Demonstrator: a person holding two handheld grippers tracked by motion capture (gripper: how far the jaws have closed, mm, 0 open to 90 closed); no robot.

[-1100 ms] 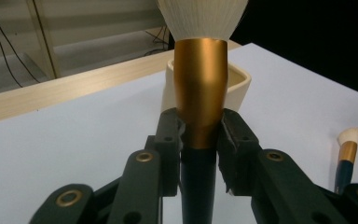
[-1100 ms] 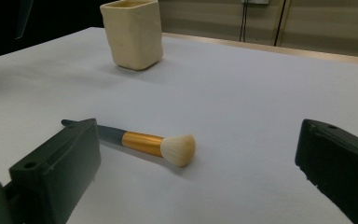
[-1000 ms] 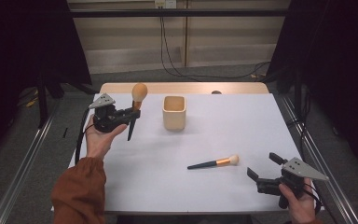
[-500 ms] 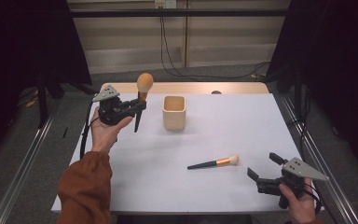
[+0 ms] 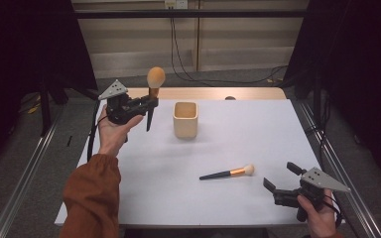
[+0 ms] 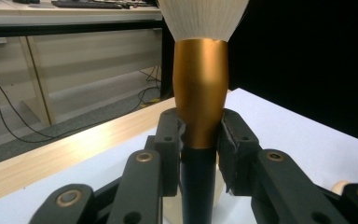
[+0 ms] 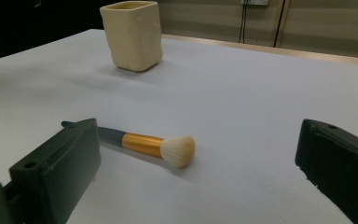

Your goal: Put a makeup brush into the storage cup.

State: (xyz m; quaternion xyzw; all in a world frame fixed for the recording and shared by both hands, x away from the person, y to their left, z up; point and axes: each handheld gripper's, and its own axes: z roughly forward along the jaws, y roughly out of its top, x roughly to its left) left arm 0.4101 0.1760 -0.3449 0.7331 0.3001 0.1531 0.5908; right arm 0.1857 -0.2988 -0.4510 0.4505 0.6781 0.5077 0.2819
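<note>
My left gripper (image 5: 151, 104) is raised above the table's back left, shut on a large makeup brush (image 5: 153, 88) held upright, bristles up, black handle pointing down. In the left gripper view the jaws clamp the brush's gold ferrule (image 6: 200, 93). A cream square cup (image 5: 185, 119) stands just right of it, seen too in the right gripper view (image 7: 133, 35). A smaller brush (image 5: 228, 173) with a gold band lies flat on the white table, bristles to the right. My right gripper (image 5: 280, 181) rests open near the front right edge; the small brush (image 7: 154, 145) lies between and beyond its jaws.
The white table (image 5: 258, 129) has a wooden strip (image 5: 218, 93) along its back edge. Cables (image 5: 183, 54) hang over the floor behind. Metal rails (image 5: 25, 183) run along both sides of the table.
My left gripper has carried the large brush rightwards toward the cup. The right gripper and the small brush have stayed where they were.
</note>
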